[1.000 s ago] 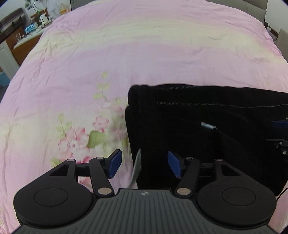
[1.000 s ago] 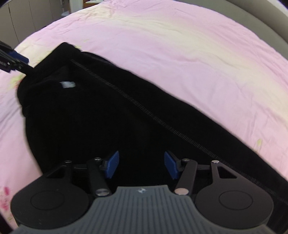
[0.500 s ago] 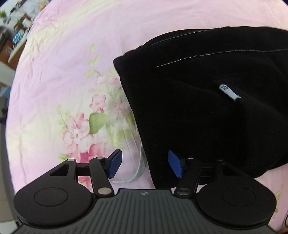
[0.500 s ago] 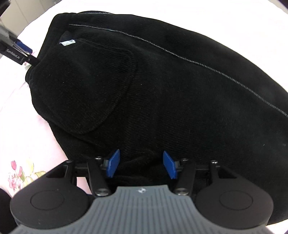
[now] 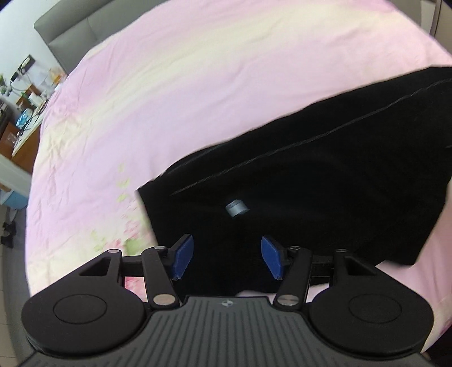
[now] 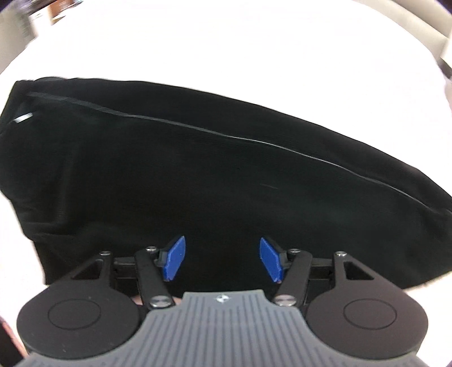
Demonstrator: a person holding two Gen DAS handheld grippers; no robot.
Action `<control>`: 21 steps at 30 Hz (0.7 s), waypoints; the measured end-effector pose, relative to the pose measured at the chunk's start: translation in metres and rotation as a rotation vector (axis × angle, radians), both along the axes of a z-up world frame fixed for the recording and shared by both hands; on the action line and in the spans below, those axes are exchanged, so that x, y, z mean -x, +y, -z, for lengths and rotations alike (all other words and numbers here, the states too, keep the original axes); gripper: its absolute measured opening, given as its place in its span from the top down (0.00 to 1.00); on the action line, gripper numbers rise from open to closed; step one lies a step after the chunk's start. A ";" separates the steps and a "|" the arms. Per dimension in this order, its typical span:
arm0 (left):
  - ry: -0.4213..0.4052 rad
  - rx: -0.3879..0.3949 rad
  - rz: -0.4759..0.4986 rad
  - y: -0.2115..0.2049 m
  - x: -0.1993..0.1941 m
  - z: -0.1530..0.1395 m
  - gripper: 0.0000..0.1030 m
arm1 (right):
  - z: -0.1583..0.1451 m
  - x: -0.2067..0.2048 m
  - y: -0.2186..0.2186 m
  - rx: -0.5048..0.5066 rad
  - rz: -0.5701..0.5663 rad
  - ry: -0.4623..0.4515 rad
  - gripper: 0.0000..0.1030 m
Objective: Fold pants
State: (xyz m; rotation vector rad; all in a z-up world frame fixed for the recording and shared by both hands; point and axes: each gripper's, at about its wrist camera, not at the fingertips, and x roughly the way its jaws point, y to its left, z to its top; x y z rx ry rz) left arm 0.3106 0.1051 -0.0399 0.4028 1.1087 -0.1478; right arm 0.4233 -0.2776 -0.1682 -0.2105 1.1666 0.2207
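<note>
Black pants (image 5: 325,197) lie folded on the pink bedsheet (image 5: 169,84), with a small grey tag (image 5: 236,208) on top. My left gripper (image 5: 227,259) hovers over their near left corner. Its blue pads (image 5: 182,258) stand apart and are closing, with only the cloth below showing between them. In the right wrist view the pants (image 6: 197,175) fill the middle, a pale seam running across them and the tag (image 6: 24,118) at far left. My right gripper (image 6: 223,258) hangs over their near edge; its jaws are opening and nothing is pressed between them.
A grey headboard (image 5: 84,25) bounds the bed at the back left. A cluttered wooden desk (image 5: 19,118) stands beyond the bed's left edge, with floor below it. The sheet has a flower print (image 5: 132,242) next to the pants' corner.
The left gripper has lifted and rolled, so the pants now run off to the upper right. The right gripper has slid sideways along the pants, and the left gripper has left its view.
</note>
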 end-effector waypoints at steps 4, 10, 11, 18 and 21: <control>-0.018 0.091 0.063 -0.065 0.009 -0.001 0.36 | -0.011 0.006 -0.068 0.023 0.095 -0.022 0.45; -0.016 0.198 0.076 -0.157 0.006 0.027 0.37 | -0.022 0.014 -0.183 -0.027 0.305 -0.038 0.46; -0.015 0.224 0.071 -0.171 0.004 0.033 0.37 | -0.023 0.016 -0.203 -0.036 0.341 -0.041 0.46; -0.047 0.278 0.059 -0.250 -0.011 0.076 0.37 | -0.014 0.017 -0.332 -0.086 0.555 -0.080 0.47; -0.083 0.283 0.039 -0.265 -0.024 0.091 0.38 | 0.005 0.022 -0.355 -0.156 0.640 -0.093 0.46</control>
